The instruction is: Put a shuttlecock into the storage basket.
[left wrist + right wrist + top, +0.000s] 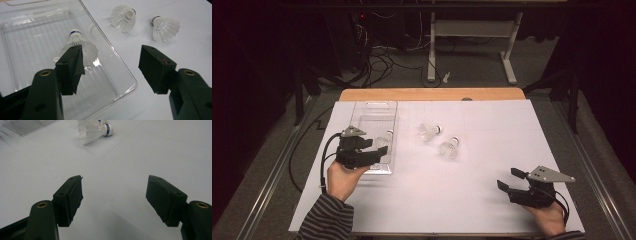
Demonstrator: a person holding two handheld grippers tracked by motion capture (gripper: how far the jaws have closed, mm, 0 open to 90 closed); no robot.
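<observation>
While one shuttlecock [79,47] lay inside the clear tray [122,75], the left gripper [111,67] was held released above it; the right gripper [113,195] was likewise kept released, well apart.

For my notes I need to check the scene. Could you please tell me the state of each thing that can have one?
Left hand-held gripper: open, holding nothing.
Right hand-held gripper: open, holding nothing.
Clear tray: no lid on it, one shuttlecock inside.
Shuttlecock in tray: released, lying in the tray.
Two shuttlecocks on the table: lying on their sides, outside the tray.
</observation>
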